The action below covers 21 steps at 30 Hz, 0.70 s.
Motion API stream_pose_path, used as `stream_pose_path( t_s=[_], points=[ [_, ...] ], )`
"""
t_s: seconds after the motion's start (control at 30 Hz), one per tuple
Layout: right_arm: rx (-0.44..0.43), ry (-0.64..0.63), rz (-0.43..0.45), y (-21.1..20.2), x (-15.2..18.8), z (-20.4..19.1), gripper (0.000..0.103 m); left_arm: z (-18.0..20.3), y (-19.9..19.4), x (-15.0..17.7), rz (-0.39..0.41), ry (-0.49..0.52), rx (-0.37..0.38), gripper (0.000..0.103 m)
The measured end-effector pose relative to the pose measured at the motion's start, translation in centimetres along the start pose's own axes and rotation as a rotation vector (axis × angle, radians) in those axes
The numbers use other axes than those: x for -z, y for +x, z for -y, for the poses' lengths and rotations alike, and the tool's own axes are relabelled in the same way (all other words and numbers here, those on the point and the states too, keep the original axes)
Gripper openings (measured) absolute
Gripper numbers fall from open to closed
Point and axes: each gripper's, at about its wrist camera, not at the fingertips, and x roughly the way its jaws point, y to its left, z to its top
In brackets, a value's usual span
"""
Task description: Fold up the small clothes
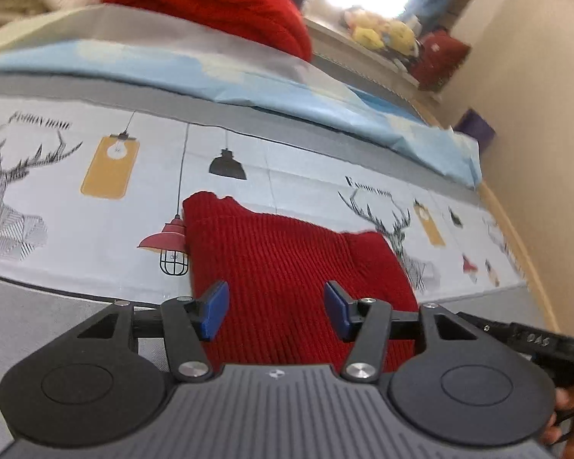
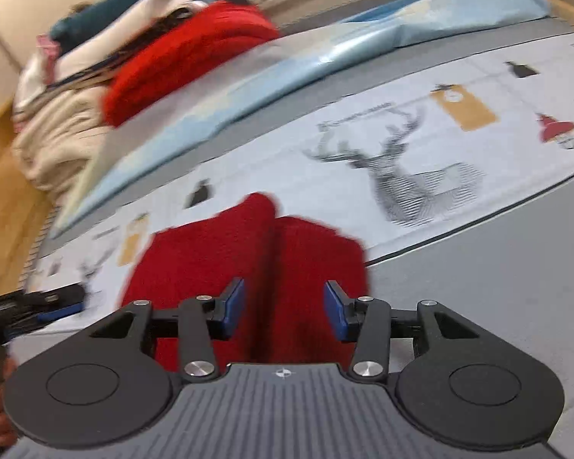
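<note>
A red ribbed knit garment [image 1: 287, 260] lies folded on the printed cloth [image 1: 95, 199] with deer and lamp pictures. My left gripper [image 1: 275, 306] hovers over the garment's near part, open, its blue pads [image 1: 214, 310] apart with nothing pinched between them. In the right wrist view the same red garment [image 2: 218, 260] shows a lengthwise crease down its middle. My right gripper [image 2: 284, 304] hangs above that crease, also open, and its pads [image 2: 335, 308] touch no fabric. The garment's near edge is hidden behind both gripper bodies.
A heap of clothes lies at the back: a bright red knit [image 1: 218, 4] and cream fabric [image 2: 57, 141]. A light blue sheet [image 1: 287, 91] runs behind the printed cloth. A beige wall [image 1: 535, 114] stands at the right, with yellow plush toys [image 1: 382, 34] on a far ledge.
</note>
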Motion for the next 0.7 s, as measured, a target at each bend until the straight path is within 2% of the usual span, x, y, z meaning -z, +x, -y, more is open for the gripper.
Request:
stream_pose_path(
  t_s=[0.07, 0.1, 0.13, 0.2, 0.27, 0.37, 0.4, 0.47, 0.5, 0.6, 0.63, 0.7],
  points=[
    [-0.045, -0.006, -0.066, 0.5, 0.7, -0.5, 0.053, 0.8, -0.1, 0.4, -0.002, 0.031, -0.013, 0.062],
    [-0.074, -0.015, -0.148, 1.2, 1.4, -0.8, 0.052, 1.1, -0.4, 0.8, -0.003, 0.039, -0.017, 0.062],
    [-0.063, -0.043, -0.218, 1.8, 2.1, -1.0, 0.050, 1.5, -0.6, 1.4, -0.006, 0.044, -0.023, 0.062],
    [-0.015, -0.117, -0.272, 2.2, 3.5, -1.5, 0.022, 1.9, -0.9, 2.7, -0.024, 0.041, -0.025, 0.062],
    [0.007, -0.112, -0.267, 1.8, 4.3, -1.3, 0.022, 2.4, -0.9, 4.5, -0.064, 0.054, -0.044, 0.062],
    [0.036, -0.060, -0.225, 0.7, 4.9, -0.6, 0.025, 2.8, 2.5, 8.8, -0.309, 0.156, -0.145, 0.064],
    [0.057, -0.073, -0.211, 0.4, 5.3, -0.6, 0.040, 2.6, 2.9, 9.8, -0.338, 0.150, -0.166, 0.064],
    [0.119, -0.139, -0.194, -0.3, 6.1, -1.1, 0.053, 3.3, 1.4, 9.7, -0.290, 0.133, -0.188, 0.063],
    [0.136, -0.168, -0.180, -0.8, 6.3, -1.4, 0.052, 4.2, 0.0, 9.4, -0.243, 0.159, -0.197, 0.064],
    [0.137, -0.253, -0.097, -4.3, 6.4, -2.8, 0.052, 6.5, -4.7, 8.9, -0.101, 0.252, -0.229, 0.084],
    [0.145, -0.289, -0.067, -5.7, 6.5, -3.3, 0.054, 7.2, -6.3, 8.8, -0.060, 0.267, -0.245, 0.086],
    [0.174, -0.343, 0.006, -8.8, 6.8, -4.4, 0.067, 8.4, -9.1, 9.2, 0.000, 0.287, -0.263, 0.087]
  ],
)
